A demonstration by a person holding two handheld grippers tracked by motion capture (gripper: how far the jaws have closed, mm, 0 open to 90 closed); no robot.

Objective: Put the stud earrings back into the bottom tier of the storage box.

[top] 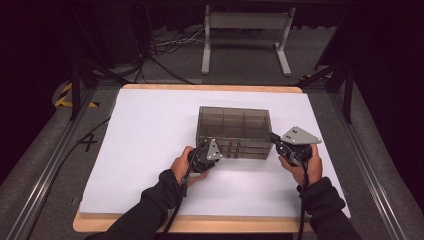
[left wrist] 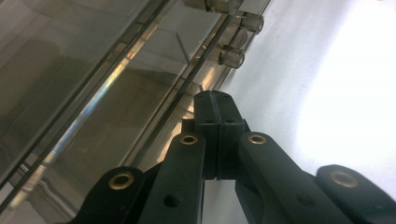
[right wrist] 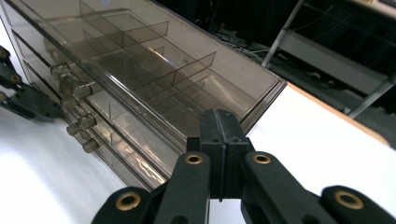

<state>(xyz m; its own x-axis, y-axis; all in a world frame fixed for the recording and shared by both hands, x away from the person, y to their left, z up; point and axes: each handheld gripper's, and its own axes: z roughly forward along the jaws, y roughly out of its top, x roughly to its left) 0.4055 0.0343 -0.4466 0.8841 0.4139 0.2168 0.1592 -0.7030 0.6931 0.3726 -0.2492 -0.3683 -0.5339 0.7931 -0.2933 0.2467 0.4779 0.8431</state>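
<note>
A smoked clear plastic drawer box (top: pixel 234 131) stands on the white table cover, its drawer fronts toward the person. Small round knobs (left wrist: pixel 232 56) stick out of the drawers; inner dividers (right wrist: pixel 154 65) show through the top. My left gripper (top: pixel 214 148) is shut, jaws pressed together with nothing between them, its tip (left wrist: pixel 214 97) at the box's lower front edge near the left corner. My right gripper (top: pixel 274 136) is shut and empty too, its tip (right wrist: pixel 219 116) at the box's front right corner. The left gripper's jaws (right wrist: pixel 28 100) also appear in the right gripper view, beside the knobs.
The white cover (top: pixel 150 125) lies on a wooden tabletop (top: pixel 210 224). A metal table frame (top: pixel 245 35) and cables stand on the floor beyond. Metal rails (top: pixel 365 165) run along both sides.
</note>
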